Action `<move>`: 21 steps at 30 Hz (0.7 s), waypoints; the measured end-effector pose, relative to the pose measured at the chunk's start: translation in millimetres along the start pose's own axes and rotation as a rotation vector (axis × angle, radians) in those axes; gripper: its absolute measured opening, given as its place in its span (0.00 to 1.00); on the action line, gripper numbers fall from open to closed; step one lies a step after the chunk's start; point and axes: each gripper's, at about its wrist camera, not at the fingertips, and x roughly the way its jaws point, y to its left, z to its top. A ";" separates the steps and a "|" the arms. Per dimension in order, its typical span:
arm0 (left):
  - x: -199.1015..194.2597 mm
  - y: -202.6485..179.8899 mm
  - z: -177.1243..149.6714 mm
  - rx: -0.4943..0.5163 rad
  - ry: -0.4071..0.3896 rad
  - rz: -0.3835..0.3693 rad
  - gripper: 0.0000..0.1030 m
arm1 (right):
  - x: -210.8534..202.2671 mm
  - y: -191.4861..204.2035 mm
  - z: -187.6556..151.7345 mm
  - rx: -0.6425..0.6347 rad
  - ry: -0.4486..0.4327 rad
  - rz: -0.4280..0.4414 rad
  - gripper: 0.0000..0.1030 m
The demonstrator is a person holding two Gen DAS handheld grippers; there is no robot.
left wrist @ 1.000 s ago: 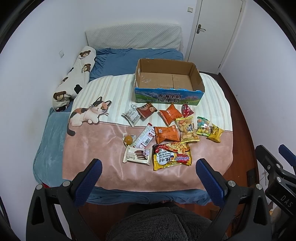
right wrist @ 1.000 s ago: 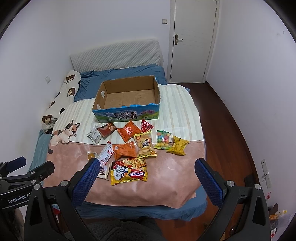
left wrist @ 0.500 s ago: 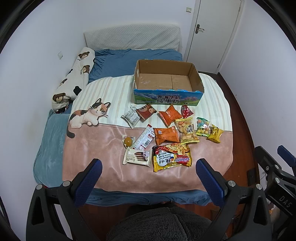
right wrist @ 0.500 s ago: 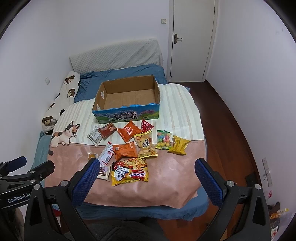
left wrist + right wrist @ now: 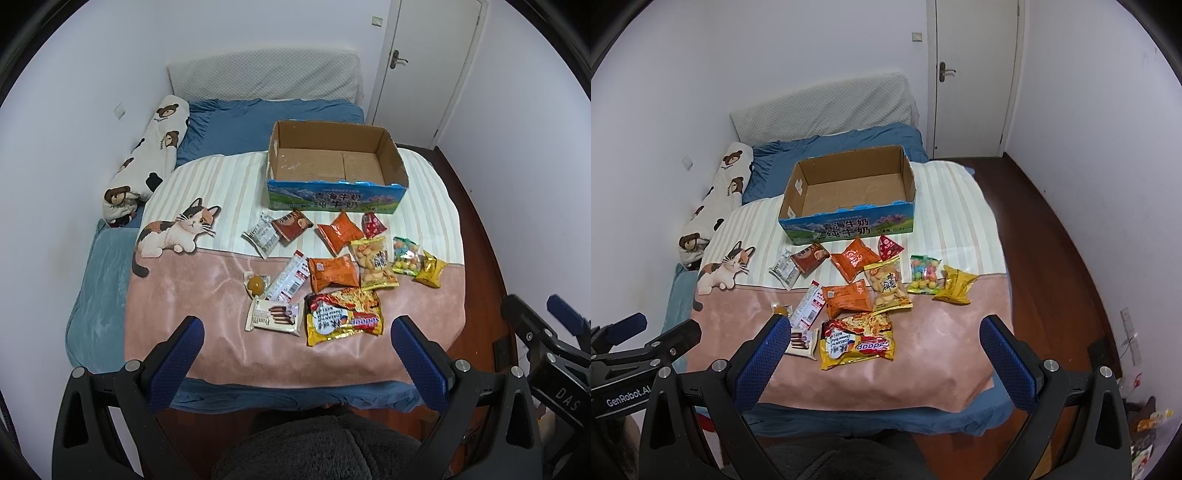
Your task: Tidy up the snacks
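Several snack packets lie on the bed in front of an empty cardboard box (image 5: 334,201) (image 5: 849,227). Nearest me are a yellow-red noodle pack (image 5: 341,317) (image 5: 857,341) and a white wafer pack (image 5: 274,316). Behind them lie two orange bags (image 5: 332,271) (image 5: 847,299), a biscuit bag (image 5: 375,264) (image 5: 888,286), a candy bag (image 5: 925,275) and a yellow pack (image 5: 955,290). My left gripper (image 5: 295,343) is open and empty, above the bed's near edge. My right gripper (image 5: 884,345) is open and empty, at about the same distance.
A pink and striped blanket with a cat picture (image 5: 173,230) covers the bed. A bear-print bolster (image 5: 147,162) lies along the left wall. A closed door (image 5: 975,77) and wooden floor (image 5: 1060,266) are on the right. A dark fuzzy garment (image 5: 325,446) is below the grippers.
Both views have shifted slightly; the bed and snacks sit a little lower and closer in frame. Nothing on the bed has moved and both grippers stay open.
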 end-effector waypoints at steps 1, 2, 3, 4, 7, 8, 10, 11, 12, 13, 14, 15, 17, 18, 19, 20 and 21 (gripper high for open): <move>4.0 2.2 1.3 -0.009 -0.013 0.014 1.00 | 6.8 -1.8 0.2 0.015 0.015 0.013 1.00; 8.8 5.4 2.2 -0.017 -0.025 0.025 1.00 | 17.8 -4.3 0.5 0.036 0.039 0.031 1.00; 16.1 7.9 3.2 -0.025 -0.037 0.042 1.00 | 29.5 -6.6 0.7 0.053 0.065 0.046 1.00; 29.6 11.2 3.8 -0.032 -0.035 0.076 1.00 | 43.4 -8.0 0.1 0.067 0.095 0.068 1.00; 72.5 23.9 0.6 -0.037 0.011 0.128 1.00 | 102.7 -2.0 -4.1 0.028 0.206 0.099 1.00; 83.4 27.7 -1.4 -0.038 0.026 0.143 1.00 | 121.9 1.9 -5.0 -0.025 0.223 0.106 1.00; 120.2 39.5 -10.2 -0.046 0.089 0.170 1.00 | 166.0 19.3 -11.2 -0.162 0.299 0.100 1.00; 135.8 44.6 -16.2 -0.048 0.123 0.176 1.00 | 187.0 28.6 -14.8 -0.231 0.339 0.104 1.00; 147.1 48.6 -20.4 -0.049 0.148 0.181 1.00 | 204.9 34.7 -18.2 -0.281 0.372 0.109 1.00; 165.1 54.2 -28.0 -0.053 0.181 0.185 1.00 | 225.9 42.7 -23.7 -0.345 0.423 0.115 1.00; 178.4 58.2 -33.4 -0.056 0.205 0.190 1.00 | 251.0 54.4 -30.1 -0.420 0.483 0.122 1.00; 188.8 60.9 -38.3 -0.058 0.227 0.195 1.00 | 266.3 60.4 -33.7 -0.467 0.510 0.129 1.00; 212.6 70.0 -49.1 -0.075 0.272 0.192 1.00 | 304.4 81.4 -45.9 -0.616 0.568 0.135 1.00; 223.3 74.2 -53.7 -0.086 0.292 0.197 1.00 | 316.8 91.3 -52.2 -0.690 0.580 0.132 1.00; 236.5 79.6 -59.8 -0.105 0.320 0.195 1.00 | 322.8 97.6 -58.1 -0.749 0.588 0.128 1.00; 245.5 82.5 -64.2 -0.120 0.336 0.190 1.00 | 336.7 107.7 -66.9 -0.838 0.601 0.121 1.00; 251.4 84.6 -66.2 -0.131 0.349 0.190 1.00 | 351.1 116.3 -76.9 -0.922 0.629 0.109 1.00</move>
